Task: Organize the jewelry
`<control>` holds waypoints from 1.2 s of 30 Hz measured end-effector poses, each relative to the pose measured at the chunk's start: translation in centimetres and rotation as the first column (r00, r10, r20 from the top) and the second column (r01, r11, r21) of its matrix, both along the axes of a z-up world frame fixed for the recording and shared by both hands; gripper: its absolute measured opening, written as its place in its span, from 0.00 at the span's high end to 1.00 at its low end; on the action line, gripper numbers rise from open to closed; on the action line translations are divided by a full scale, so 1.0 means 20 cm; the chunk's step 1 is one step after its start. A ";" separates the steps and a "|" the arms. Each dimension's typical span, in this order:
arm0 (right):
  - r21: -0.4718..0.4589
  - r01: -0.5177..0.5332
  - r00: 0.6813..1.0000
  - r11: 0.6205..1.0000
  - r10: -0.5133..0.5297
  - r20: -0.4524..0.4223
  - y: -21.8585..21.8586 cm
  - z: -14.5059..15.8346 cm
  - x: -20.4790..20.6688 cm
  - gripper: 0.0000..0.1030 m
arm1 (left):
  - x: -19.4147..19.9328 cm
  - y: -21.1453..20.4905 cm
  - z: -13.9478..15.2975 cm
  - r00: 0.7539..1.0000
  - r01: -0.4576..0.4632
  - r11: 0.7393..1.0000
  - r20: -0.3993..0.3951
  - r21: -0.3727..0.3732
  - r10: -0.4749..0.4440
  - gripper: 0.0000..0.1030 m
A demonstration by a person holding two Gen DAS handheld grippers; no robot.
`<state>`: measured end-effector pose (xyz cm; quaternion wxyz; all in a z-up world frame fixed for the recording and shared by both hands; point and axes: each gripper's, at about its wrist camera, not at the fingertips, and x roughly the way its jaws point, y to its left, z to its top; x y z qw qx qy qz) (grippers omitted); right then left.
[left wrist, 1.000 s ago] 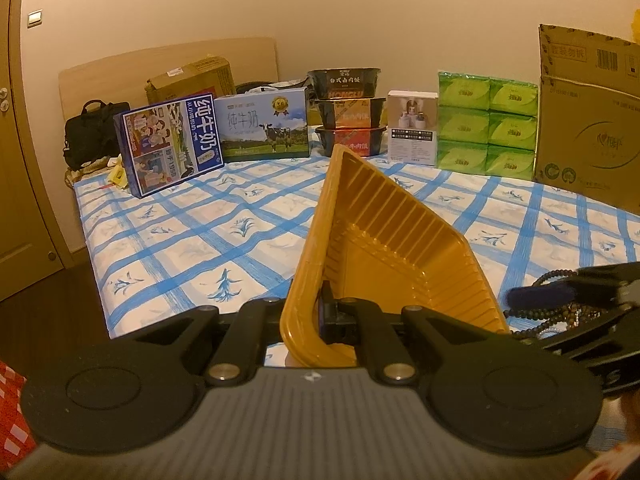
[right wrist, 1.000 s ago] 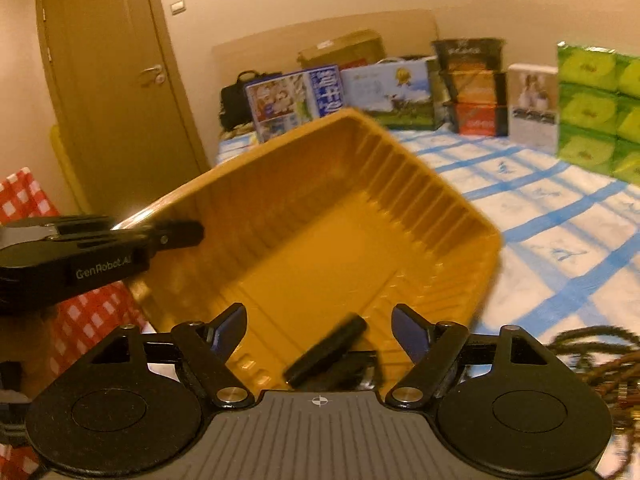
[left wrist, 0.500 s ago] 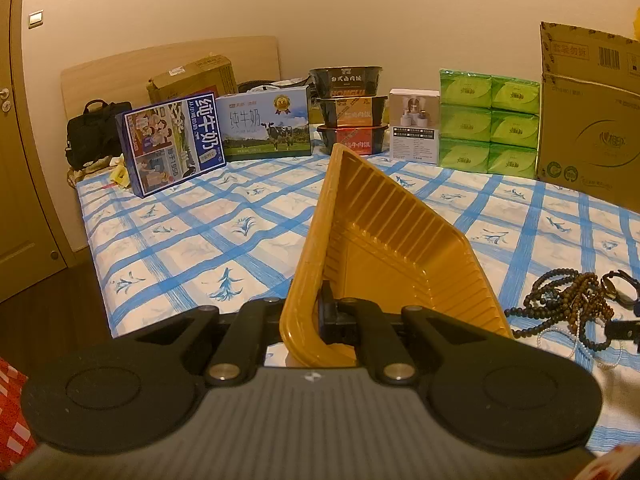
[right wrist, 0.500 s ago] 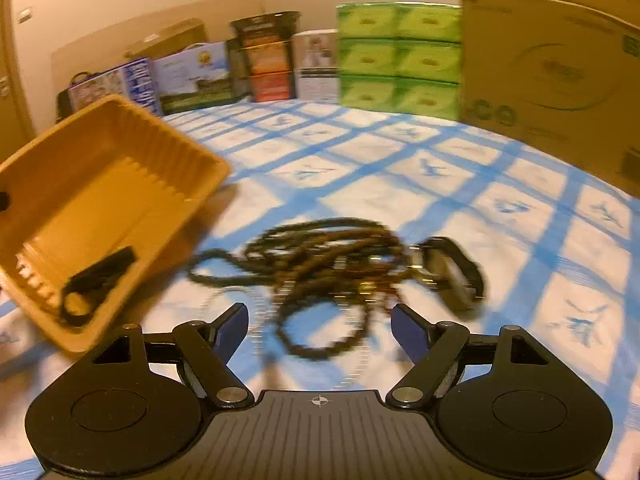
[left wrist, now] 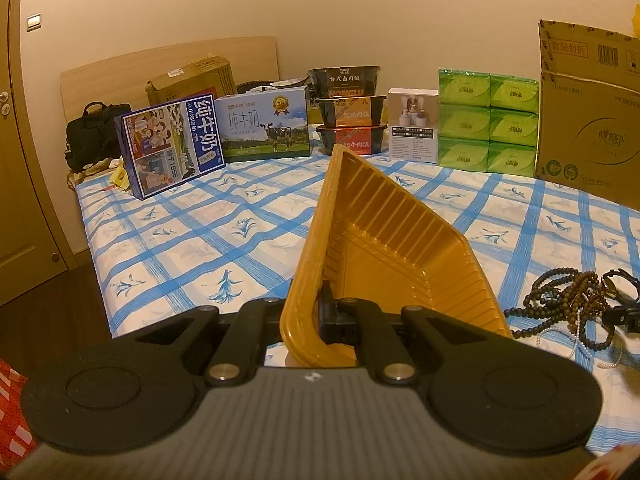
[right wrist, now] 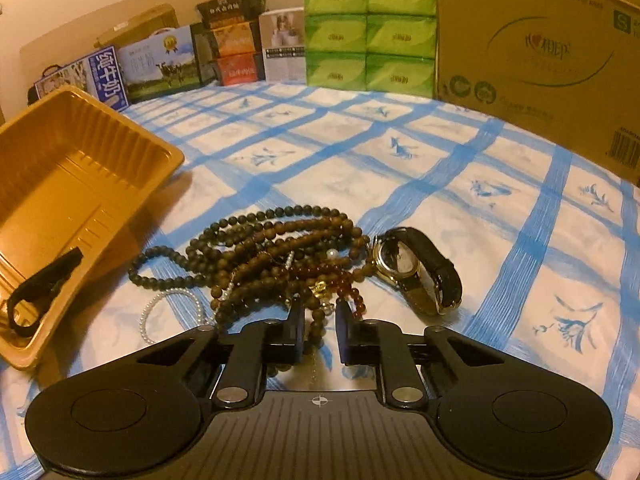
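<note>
My left gripper (left wrist: 312, 316) is shut on the near rim of an orange plastic tray (left wrist: 384, 248) and holds it tilted on the bed. The tray (right wrist: 68, 184) holds one black band-like item (right wrist: 40, 284). A tangle of dark bead necklaces (right wrist: 276, 256), a white pearl strand (right wrist: 168, 308) and a gold wristwatch with a black strap (right wrist: 416, 268) lie on the blue checked sheet, right of the tray. The pile also shows in the left wrist view (left wrist: 572, 304). My right gripper (right wrist: 318, 320) is open, its fingertips at the near edge of the bead pile, with beads between them.
Milk cartons (left wrist: 264, 124), stacked food bowls (left wrist: 348, 108), green tissue packs (right wrist: 368, 32) and a large cardboard box (right wrist: 544, 56) line the far edge of the bed. A door (left wrist: 20, 200) and dark floor are on the left.
My right gripper swung from over the tray, where the black item was left, to the bead pile on the right, and its fingers now show close together. The left gripper and tray stayed still.
</note>
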<state>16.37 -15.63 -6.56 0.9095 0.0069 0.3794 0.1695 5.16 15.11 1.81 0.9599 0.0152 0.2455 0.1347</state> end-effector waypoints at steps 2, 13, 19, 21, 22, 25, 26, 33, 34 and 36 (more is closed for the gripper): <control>0.000 -0.002 1.000 1.000 0.002 -0.007 0.00 -0.01 0.00 0.89 | 0.00 0.00 0.00 1.000 0.001 1.000 0.000 0.000 -0.001 0.94; 0.025 -0.065 0.992 0.998 0.062 0.109 0.07 0.20 -0.08 0.94 | 0.01 0.00 0.00 1.000 0.004 1.000 0.001 0.008 -0.004 0.94; 0.110 -0.190 0.971 0.976 0.170 0.168 0.27 0.38 -0.11 0.94 | 0.01 0.00 0.00 1.000 0.005 1.000 0.001 0.008 -0.005 0.94; 0.145 -0.230 0.964 0.962 0.206 0.166 0.34 0.41 -0.11 0.94 | 0.01 0.00 -0.01 1.000 0.005 1.000 0.002 0.006 -0.005 0.94; 0.160 -0.249 0.961 0.955 0.223 0.162 0.38 0.41 -0.11 0.94 | 0.01 0.00 -0.01 1.000 0.005 1.000 0.001 0.008 -0.005 0.94; 0.197 -0.311 0.947 0.930 0.286 0.145 0.51 0.41 -0.11 0.94 | 0.01 0.00 -0.01 1.000 0.007 1.000 0.001 0.008 -0.007 0.94; 0.204 -0.331 0.941 0.921 0.307 0.142 0.55 0.41 -0.11 0.94 | 0.01 0.00 -0.01 1.000 0.007 1.000 0.002 0.006 -0.007 0.94; 0.255 -0.440 0.898 0.861 0.423 0.120 0.76 0.37 -0.12 0.94 | 0.01 -0.01 -0.01 1.000 0.009 1.000 0.005 0.003 -0.009 0.94; 0.257 -0.441 0.898 0.860 0.427 0.110 0.78 0.36 -0.11 0.94 | 0.01 -0.01 -0.01 1.000 0.009 1.000 0.005 0.003 -0.009 0.94; 0.256 -0.437 0.898 0.862 0.432 0.079 0.81 0.32 -0.08 0.94 | 0.01 -0.01 -0.01 1.000 0.009 1.000 0.005 0.003 -0.009 0.94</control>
